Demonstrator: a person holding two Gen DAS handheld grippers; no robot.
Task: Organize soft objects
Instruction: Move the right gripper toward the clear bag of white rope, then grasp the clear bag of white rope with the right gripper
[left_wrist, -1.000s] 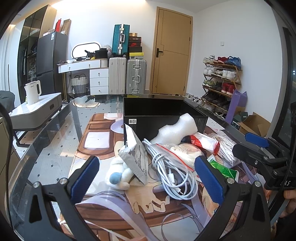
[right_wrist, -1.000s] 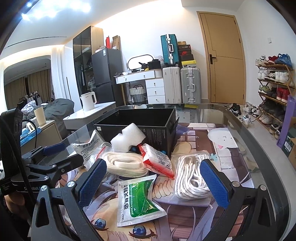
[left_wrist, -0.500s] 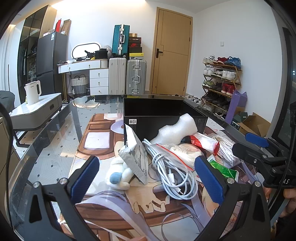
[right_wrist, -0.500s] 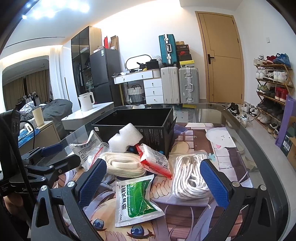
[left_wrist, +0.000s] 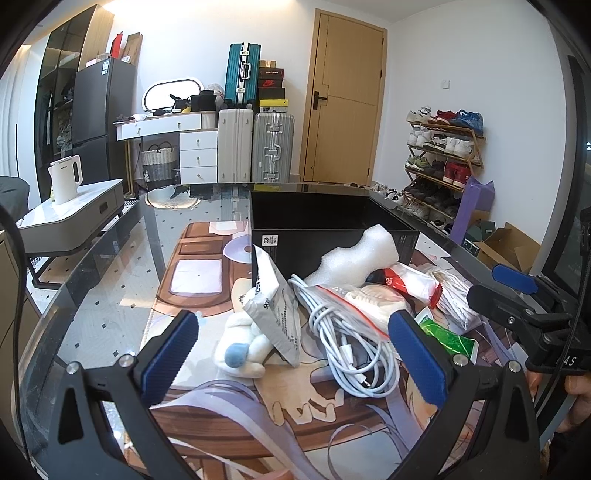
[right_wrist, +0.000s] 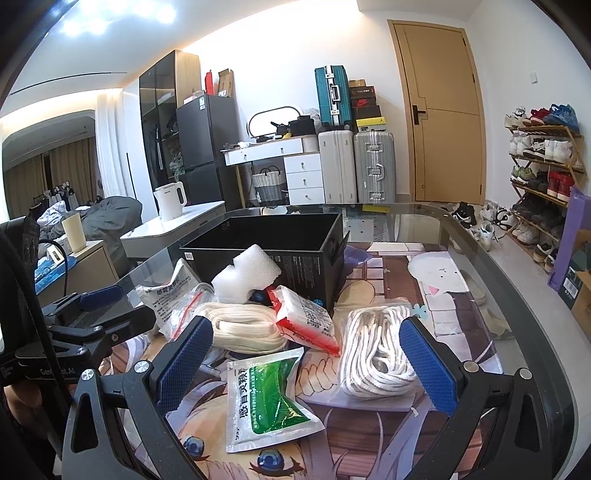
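A pile of soft items lies on the glass table in front of an open black box (left_wrist: 325, 221) (right_wrist: 273, 240). In the left wrist view: a white plush toy (left_wrist: 240, 350), a grey pouch (left_wrist: 275, 310), a white cable coil (left_wrist: 351, 350), a white foam piece (left_wrist: 354, 258). In the right wrist view: a green-and-white sachet (right_wrist: 269, 391), a red-and-white packet (right_wrist: 306, 321), a white rope bundle (right_wrist: 376, 350), a cream rope coil (right_wrist: 243, 328), the foam (right_wrist: 247, 277). My left gripper (left_wrist: 295, 362) is open and empty above the plush and cable. My right gripper (right_wrist: 303, 365) is open and empty above the sachet.
A printed mat (right_wrist: 443, 295) covers the table, whose curved glass edge (right_wrist: 517, 288) runs along the right. Beyond it stand a low cabinet with a white kettle (left_wrist: 66, 177), suitcases (left_wrist: 255, 147), a shoe rack (left_wrist: 443, 155) and a door.
The right wrist view has shifted slightly, so the items sit a little lower and to the left. The left gripper has barely moved. Both grippers stay open.
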